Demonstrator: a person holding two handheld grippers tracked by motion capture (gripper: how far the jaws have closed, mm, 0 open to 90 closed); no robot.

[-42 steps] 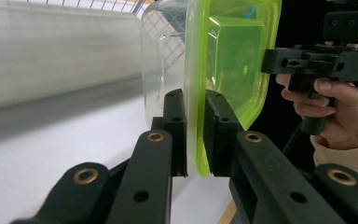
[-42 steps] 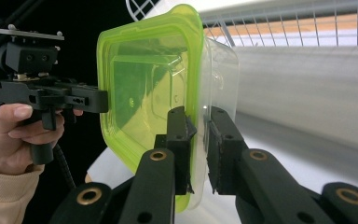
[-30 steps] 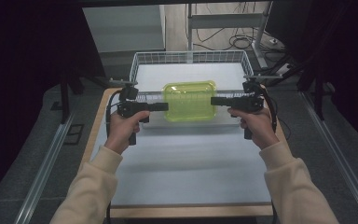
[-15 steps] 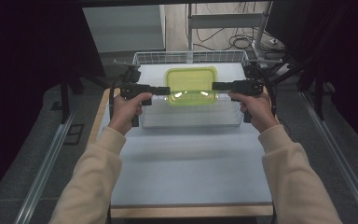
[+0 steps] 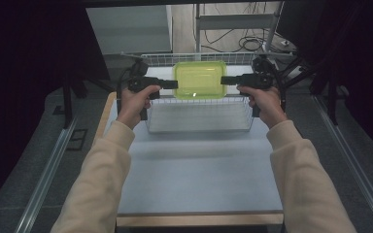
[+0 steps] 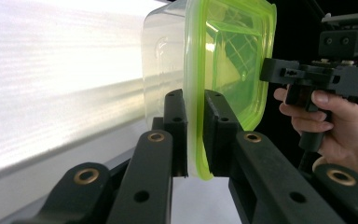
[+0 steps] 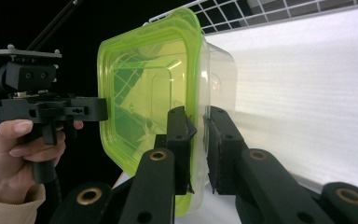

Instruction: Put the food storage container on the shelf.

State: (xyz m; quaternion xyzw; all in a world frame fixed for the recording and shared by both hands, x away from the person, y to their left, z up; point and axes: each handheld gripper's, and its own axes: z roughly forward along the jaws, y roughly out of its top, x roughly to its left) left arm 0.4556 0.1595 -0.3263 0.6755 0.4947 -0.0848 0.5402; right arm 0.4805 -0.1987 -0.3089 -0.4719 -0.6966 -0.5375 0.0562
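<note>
Two claws on one box here, so the whole thing turns on how that box sits between them: the clear plastic container with the lime-green lid (image 5: 199, 79) hangs in the air with its long axis running straight from the left claw (image 5: 174, 84) to the right claw (image 5: 225, 80), one at each short end, lid facing up. Left gripper view shows the jaws pinched tight on the green rim, lid (image 6: 233, 56) edge squeezed between the pads, and right gripper view shows the same deal on the opposite rim (image 7: 193, 65), jaws narrow and clamped on lid edge plus the clear wall just under it. Neither hand is really nearer, they're mirrored, so the load is shared evenly. Container is hovering above the white wire basket (image 5: 199, 127) that sits at the far end of the pale tabletop (image 5: 199, 179), roughly over the basket's back half, not touching the wire as far as I can tell. My guess is the next bit is a straight drop down into the basket, and both hands have to sink together or the box tilts along that long axis and a rim could slip out of one grip
</note>
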